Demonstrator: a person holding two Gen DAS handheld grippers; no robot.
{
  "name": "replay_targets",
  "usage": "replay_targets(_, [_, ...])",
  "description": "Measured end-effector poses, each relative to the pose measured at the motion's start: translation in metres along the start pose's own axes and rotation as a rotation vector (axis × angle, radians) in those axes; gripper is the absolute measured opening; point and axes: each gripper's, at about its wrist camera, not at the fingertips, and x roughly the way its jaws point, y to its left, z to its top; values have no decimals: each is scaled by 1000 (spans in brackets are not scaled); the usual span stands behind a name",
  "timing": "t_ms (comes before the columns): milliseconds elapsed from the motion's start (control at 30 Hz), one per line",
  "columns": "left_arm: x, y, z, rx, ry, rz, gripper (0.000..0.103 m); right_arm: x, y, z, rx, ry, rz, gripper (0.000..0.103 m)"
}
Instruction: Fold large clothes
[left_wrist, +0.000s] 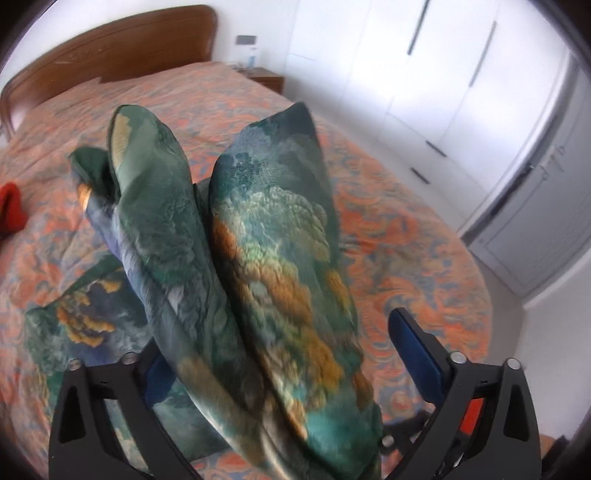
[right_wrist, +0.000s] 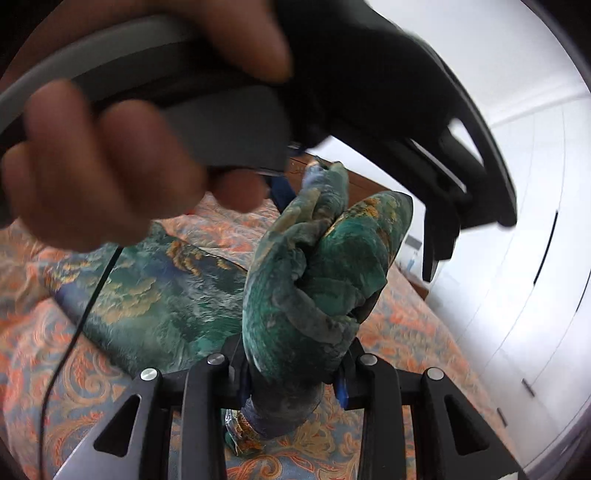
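A large green garment (left_wrist: 258, 240) with a teal and gold print hangs in two bunched folds, and its rest lies on the bed (left_wrist: 66, 321). My left gripper (left_wrist: 280, 332) stands wide around the folds. Its right blue pad (left_wrist: 413, 354) is clear of the cloth and its left pad is hidden behind it. In the right wrist view my right gripper (right_wrist: 295, 358) is shut on a thick wad of the same garment (right_wrist: 314, 280), lifted above the bedspread. A hand (right_wrist: 110, 166) holding the other gripper's handle fills the top of that view.
The bed carries an orange patterned bedspread (left_wrist: 406, 229) and has a wooden headboard (left_wrist: 110, 48). A red item (left_wrist: 11, 210) lies at the left edge. A nightstand (left_wrist: 266, 77) and white wardrobe doors (left_wrist: 424, 74) stand beyond. A black cable (right_wrist: 74, 332) dangles over the bed.
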Motion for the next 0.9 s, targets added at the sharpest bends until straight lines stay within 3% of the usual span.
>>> replay_targets(33, [2, 4, -4, -15, 5, 17, 48, -1, 6, -1, -25, -7, 0, 33])
replay_targets(100, [7, 17, -8, -43, 15, 1, 31, -4, 13, -4, -56, -12, 2, 33])
replay_targets(133, [5, 27, -9, -67, 15, -10, 29, -2, 14, -4, -46, 7, 14, 34])
replay_targets(233, [-16, 57, -6, -111, -21, 5, 27, -5, 1, -5, 32, 40, 74, 58])
replay_targets(267, [-26, 73, -4, -139, -37, -2, 27, -11, -5, -4, 61, 48, 105, 72])
replay_targets(300, [-37, 90, -5, -169, -53, -7, 27, -15, -9, -4, 86, 58, 121, 76])
replay_targets(433, [-64, 146, -15, -220, -83, 42, 28, -38, -30, -23, 219, 92, 205, 76])
replay_targets(600, [-64, 224, -64, -356, -56, 109, 28, -31, -33, -42, 257, 166, 230, 76])
replay_targets(733, [-49, 264, -101, -436, -39, 140, 28, -15, -38, -26, 293, 172, 273, 73])
replay_targets(900, [-39, 294, -130, -504, -68, 89, 31, 28, -16, 24, 273, 157, 340, 58])
